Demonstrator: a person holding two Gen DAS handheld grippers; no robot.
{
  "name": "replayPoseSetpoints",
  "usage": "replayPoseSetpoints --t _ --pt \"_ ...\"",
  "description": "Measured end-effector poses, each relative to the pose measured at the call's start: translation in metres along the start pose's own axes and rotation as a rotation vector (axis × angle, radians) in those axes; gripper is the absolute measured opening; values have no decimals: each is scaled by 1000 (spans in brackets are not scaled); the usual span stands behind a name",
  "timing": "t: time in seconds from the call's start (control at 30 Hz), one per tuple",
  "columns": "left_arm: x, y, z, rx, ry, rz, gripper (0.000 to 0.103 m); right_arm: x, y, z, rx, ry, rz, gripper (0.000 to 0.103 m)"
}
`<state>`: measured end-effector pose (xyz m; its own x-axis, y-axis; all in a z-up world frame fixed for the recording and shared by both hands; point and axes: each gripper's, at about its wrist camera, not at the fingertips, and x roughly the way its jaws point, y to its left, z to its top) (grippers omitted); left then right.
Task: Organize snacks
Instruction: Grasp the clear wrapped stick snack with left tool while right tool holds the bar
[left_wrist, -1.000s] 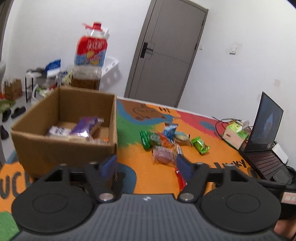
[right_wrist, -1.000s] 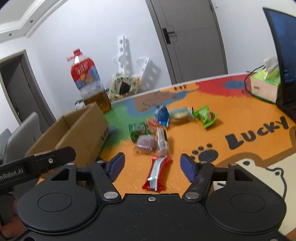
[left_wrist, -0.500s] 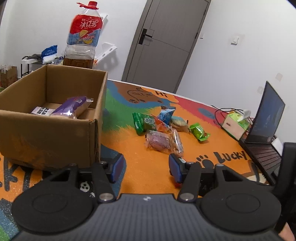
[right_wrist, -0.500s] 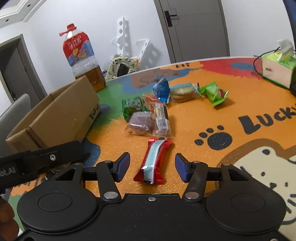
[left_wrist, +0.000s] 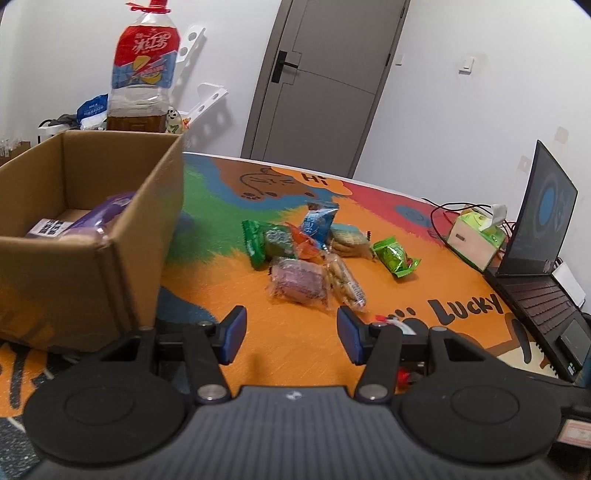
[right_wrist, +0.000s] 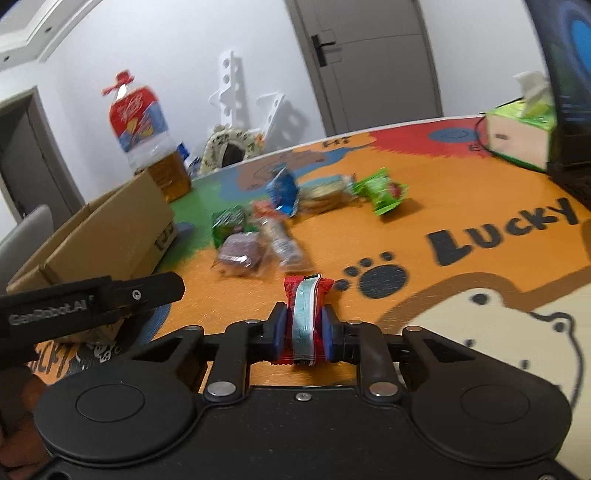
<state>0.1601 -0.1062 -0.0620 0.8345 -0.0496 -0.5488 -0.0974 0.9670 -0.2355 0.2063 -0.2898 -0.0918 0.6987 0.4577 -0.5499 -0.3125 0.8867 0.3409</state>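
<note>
The tabletop is covered by a bright cartoon mat, mostly orange, with green, blue and red patches toward the back and the word "LUCKY" beside a black paw print at the right. Behind it stand a white wall and a grey door at the upper middle of the left wrist view. A cardboard box fills the left of that view, open at the top, with a purple packet lying inside it. Behind the box rises a large bottle with a red cap (brown liquid in its lower part). At the right edge sit a tissue box and an open laptop.

A loose cluster of snacks lies at the centre of the mat, well apart from the box: green, blue, purple and clear wrappers, some touching or overlapping.

The left claw points forward and somewhat downward over bare orange mat, its blue pads spread with nothing between them.

In the right wrist view, the right claw has just been closing and now pinches a red snack bar at the lower centre of the frame, pads pressed against both of its sides, the bar's far end pointing toward the cluster.
</note>
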Motion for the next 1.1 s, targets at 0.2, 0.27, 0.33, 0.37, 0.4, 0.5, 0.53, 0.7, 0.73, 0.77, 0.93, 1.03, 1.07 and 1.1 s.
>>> replayPoseSetpoints --t 0.2,0.27,0.33,0.37,0.4,0.5,0.53,0.7,0.73,0.77,0.93,1.03,1.07,1.1 --pt "16 -19 5 30 -12 -9 53 -7 -23 4 49 -45 -20 21" --pt "22 -26 7 38 -16 -13 53 -8 -29 5 58 -60 -25 21" --pt "29 -32 9 46 -12 -15 53 -9 -36 6 87 -68 -10 21" --pt "34 -35 10 47 -10 -15 53 -9 -40 7 101 -69 0 21" --pt "37 -37 11 44 -10 -15 52 -9 -43 7 107 -72 -2 21" --pt "48 -44 12 44 -6 -12 51 -11 -51 10 124 -88 -10 21" --pt "51 -46 12 49 -4 -10 51 -13 -54 10 131 -95 -11 21" --pt "73 -55 12 66 8 24 50 -18 -63 12 148 -123 -25 21" --pt "76 -58 12 84 4 35 50 -17 -64 12 149 -124 -31 21" --pt "79 -60 12 96 1 42 50 -17 -65 12 149 -125 -36 21" --pt "86 -65 8 128 10 55 45 -13 -64 10 149 -113 -31 21" --pt "89 -65 3 121 53 38 30 -11 -62 7 142 -104 -29 21" --pt "89 -67 1 137 41 47 28 -9 -61 7 143 -100 -30 21" --pt "89 -67 0 140 36 55 26 -8 -60 6 141 -95 -29 21"
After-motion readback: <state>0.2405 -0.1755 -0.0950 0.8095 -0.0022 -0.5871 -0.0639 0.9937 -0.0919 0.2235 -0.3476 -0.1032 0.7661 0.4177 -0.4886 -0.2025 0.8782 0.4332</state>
